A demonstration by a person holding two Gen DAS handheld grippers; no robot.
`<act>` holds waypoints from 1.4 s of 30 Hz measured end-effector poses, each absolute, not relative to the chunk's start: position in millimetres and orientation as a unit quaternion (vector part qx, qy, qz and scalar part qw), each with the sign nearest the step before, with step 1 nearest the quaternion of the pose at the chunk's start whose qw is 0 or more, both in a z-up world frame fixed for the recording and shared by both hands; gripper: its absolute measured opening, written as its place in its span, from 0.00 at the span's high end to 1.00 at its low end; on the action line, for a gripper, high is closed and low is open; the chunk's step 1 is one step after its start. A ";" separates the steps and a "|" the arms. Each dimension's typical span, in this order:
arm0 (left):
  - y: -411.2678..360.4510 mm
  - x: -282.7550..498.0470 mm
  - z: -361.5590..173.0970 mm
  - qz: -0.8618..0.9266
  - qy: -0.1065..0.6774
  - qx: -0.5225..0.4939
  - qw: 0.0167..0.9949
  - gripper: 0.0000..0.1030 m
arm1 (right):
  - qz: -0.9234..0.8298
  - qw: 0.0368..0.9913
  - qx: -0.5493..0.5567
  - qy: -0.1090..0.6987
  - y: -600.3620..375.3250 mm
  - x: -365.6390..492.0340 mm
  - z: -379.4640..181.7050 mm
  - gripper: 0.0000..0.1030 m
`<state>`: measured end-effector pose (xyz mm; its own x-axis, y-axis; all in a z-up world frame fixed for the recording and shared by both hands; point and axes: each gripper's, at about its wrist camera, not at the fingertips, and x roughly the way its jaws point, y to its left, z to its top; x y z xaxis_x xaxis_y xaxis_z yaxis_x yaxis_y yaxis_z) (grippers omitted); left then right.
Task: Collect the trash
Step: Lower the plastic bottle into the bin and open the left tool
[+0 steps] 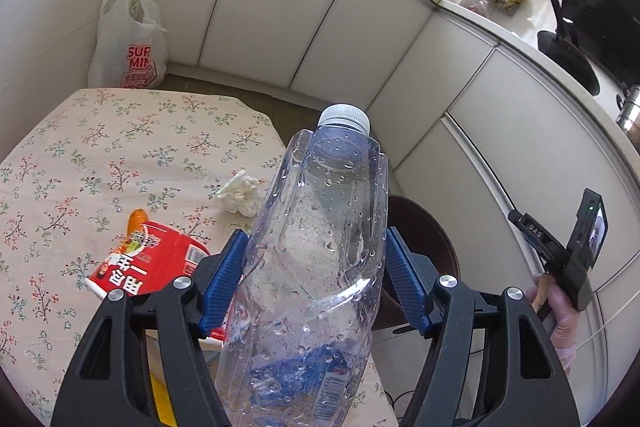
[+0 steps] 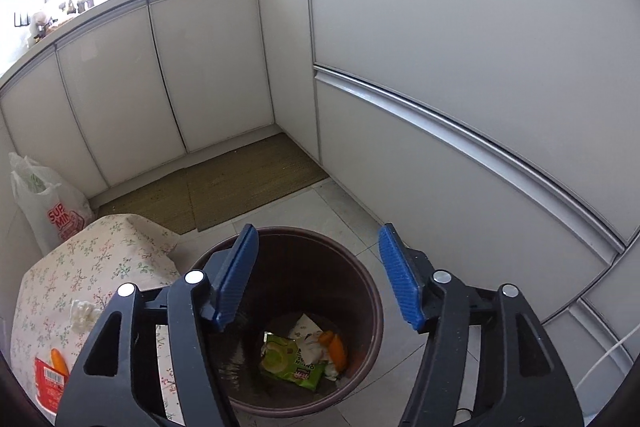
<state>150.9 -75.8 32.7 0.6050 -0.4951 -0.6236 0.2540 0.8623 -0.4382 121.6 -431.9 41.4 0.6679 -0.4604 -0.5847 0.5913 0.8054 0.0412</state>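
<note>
Two views, logged in order.

Left wrist view: my left gripper [image 1: 314, 267] holds a clear plastic bottle [image 1: 316, 251] between its blue pads, one pad pressed to each side of the body. I note droplets on the bottle wall and a white cap [image 1: 345, 115] pointing away from the camera. Beneath and to the left lies the surface [image 1: 80, 155] under a floral cloth, carrying a red instant-noodle cup [image 1: 152, 263] on its side, an orange scrap [image 1: 138, 219] just beside it, and a crumpled white tissue [image 1: 240, 191] near the bottle. A white shopping bag [image 1: 128, 39] stands on the floor against the cabinets. I see the dark rim of the trash bin [image 1: 432, 239] just behind the bottle.

Right wrist view: my right gripper [image 2: 316, 275] is spread wide and holds nothing, directly above the brown trash bin [image 2: 360, 287]. Inside the bin lie a green packet [image 2: 288, 363], white paper [image 2: 306, 331] and an orange piece [image 2: 336, 347]. The floral surface [image 2: 80, 267] sits left of the bin, with the tissue [image 2: 82, 313] and noodle cup [image 2: 50, 383] on it.
</note>
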 end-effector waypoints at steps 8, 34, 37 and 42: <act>-128.4 153.7 36.0 -0.250 0.391 -0.131 0.876 0.34 | -0.369 0.884 0.156 0.239 -466.9 86.3 45.7 0.07; -366.4 217.8 7.8 -0.305 0.488 -0.040 0.817 0.33 | -0.423 0.816 0.305 0.252 -544.2 56.0 17.6 0.07; -365.4 217.1 1.2 -0.301 0.494 -0.036 0.815 0.26 | -0.419 0.815 0.306 0.260 -545.2 58.8 15.0 0.07; -359.0 215.7 -5.2 -0.293 0.504 -0.041 0.811 0.20 | -0.413 0.818 0.302 0.262 -539.1 59.6 16.7 0.07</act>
<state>215.7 -359.0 -5.2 0.3199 -0.5169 -0.7940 0.4338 0.8250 -0.3623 59.6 -539.1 16.7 0.5224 -0.5174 -0.6778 0.8337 0.4768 0.2786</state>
